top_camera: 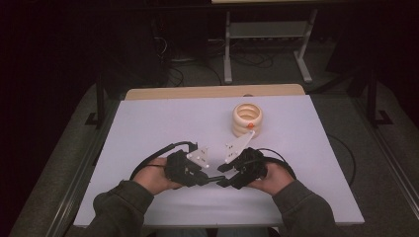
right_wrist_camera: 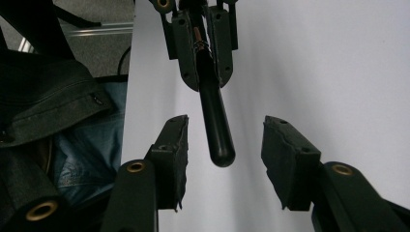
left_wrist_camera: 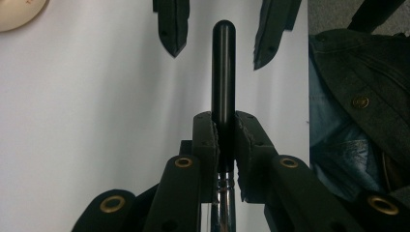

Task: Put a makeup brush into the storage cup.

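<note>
Risk: left claw (left_wrist_camera: 225,145) clamps the rod (left_wrist_camera: 223,72); right claw (right_wrist_camera: 225,159), half-wide around its tip, could knock it askew.

Clamped a black rod (left_wrist_camera: 223,72) upright between the left gripper (left_wrist_camera: 224,145) pads over the white table (left_wrist_camera: 96,121). Faced the right gripper (left_wrist_camera: 220,34), jaws apart either side of the rod's tip, apparently not touching.
</note>
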`<state>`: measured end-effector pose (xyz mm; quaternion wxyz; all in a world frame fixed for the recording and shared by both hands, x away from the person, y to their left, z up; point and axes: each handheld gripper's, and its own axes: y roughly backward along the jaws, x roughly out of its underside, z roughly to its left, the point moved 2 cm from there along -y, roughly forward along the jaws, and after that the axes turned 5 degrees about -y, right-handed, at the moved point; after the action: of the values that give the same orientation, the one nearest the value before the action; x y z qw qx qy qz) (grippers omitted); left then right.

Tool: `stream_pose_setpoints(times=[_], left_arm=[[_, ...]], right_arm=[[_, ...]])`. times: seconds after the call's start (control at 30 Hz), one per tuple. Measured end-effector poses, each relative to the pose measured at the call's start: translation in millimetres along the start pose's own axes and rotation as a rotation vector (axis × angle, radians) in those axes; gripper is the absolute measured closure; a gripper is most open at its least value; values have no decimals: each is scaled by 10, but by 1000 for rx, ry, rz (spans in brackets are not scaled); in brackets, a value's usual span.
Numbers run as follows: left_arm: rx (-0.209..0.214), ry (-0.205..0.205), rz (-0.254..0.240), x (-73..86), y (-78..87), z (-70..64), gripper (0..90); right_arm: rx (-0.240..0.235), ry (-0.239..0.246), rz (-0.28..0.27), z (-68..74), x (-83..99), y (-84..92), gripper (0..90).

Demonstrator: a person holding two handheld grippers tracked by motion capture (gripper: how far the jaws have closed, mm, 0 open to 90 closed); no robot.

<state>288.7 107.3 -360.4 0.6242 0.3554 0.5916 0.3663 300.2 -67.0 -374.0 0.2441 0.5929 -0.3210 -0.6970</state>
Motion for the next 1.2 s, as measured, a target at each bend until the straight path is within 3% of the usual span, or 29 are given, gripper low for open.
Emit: stream_pose_setpoints(times=[0.17, 0.3, 0.33, 0.57, 0.6, 0.7, 0.73, 0.9, 0.97, 1.03, 1.13, 1.17, 1.2], left_arm=[[20, -25, 28, -27, -30, -8, 798], [25, -23, 9, -48, -36, -7, 798], [27, -27, 10, -53, -33, -5, 798], [34, -57, 42, -64, -145, -43, 782], [39, -53, 45, -56, -160, -40, 782], [51, 4, 41, 12, -185, -23, 552], [55, 11, 29, 46, -180, -20, 538], [71, 48, 16, 196, -169, -12, 551], [93, 50, -9, 215, -161, -18, 662], [77, 29, -11, 209, -152, -32, 747], [83, 17, -10, 194, -159, -43, 761], [91, 21, -4, 184, -161, -45, 762], [89, 4, 10, 175, -161, -41, 762]], right_arm=[[-41, -9, 26, 14, 27, -52, 633], [-61, 6, 34, 14, 35, -65, 685], [-76, -3, 37, 14, 38, -56, 756], [-98, -4, 58, 21, 92, -107, 786], [-100, -6, 70, 29, 105, -118, 786], [-82, -8, 79, 37, 141, -115, 787], [-77, -8, 63, 38, 184, -70, 787], [-82, -2, 21, 42, 267, 47, 787], [-87, 10, -1, 44, 294, 78, 788], [-78, 22, -6, 41, 316, 71, 787], [-87, -1, 7, 13, 362, 25, 775], [-92, -27, 33, -5, 368, 0, 537], [-92, -27, 33, -5, 368, 0, 537]])
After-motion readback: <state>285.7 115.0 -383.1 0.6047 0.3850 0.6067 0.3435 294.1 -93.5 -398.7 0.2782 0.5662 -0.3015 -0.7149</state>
